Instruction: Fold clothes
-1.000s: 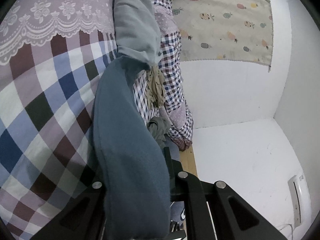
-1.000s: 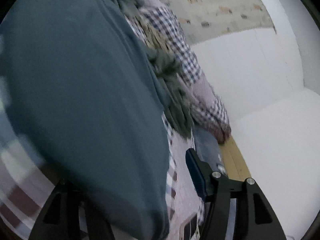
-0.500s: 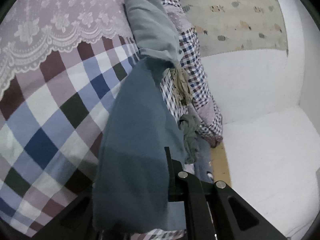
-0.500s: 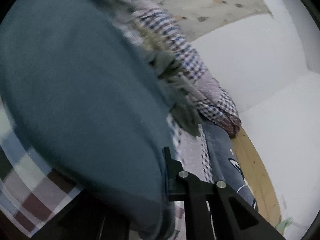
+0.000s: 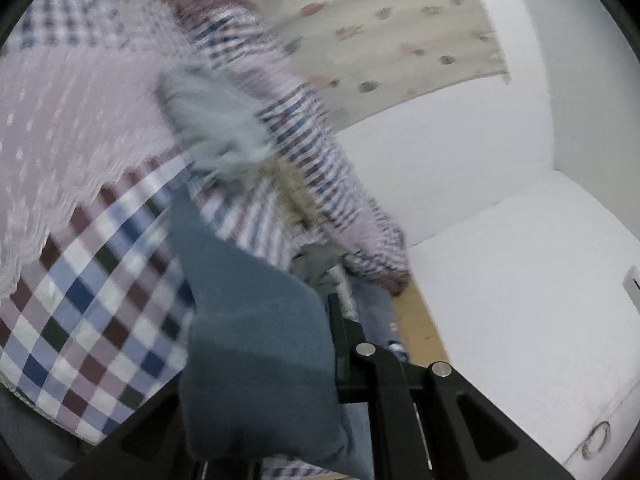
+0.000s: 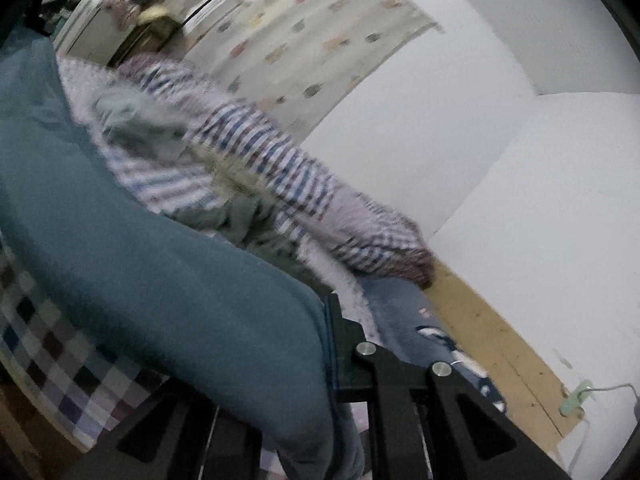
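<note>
Lifted, teal garment (image 5: 256, 360) stretches lengthwise between both claws.

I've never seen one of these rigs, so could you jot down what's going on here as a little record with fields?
Setting: bed with checked bedspread, white wall behind
Held item: teal garment, draped across both grippers
Left gripper: shut on the teal garment
Right gripper: shut on the teal garment
Other laundry: plaid shirt in a heap by the wall
Image quality: motion-blurred
</note>
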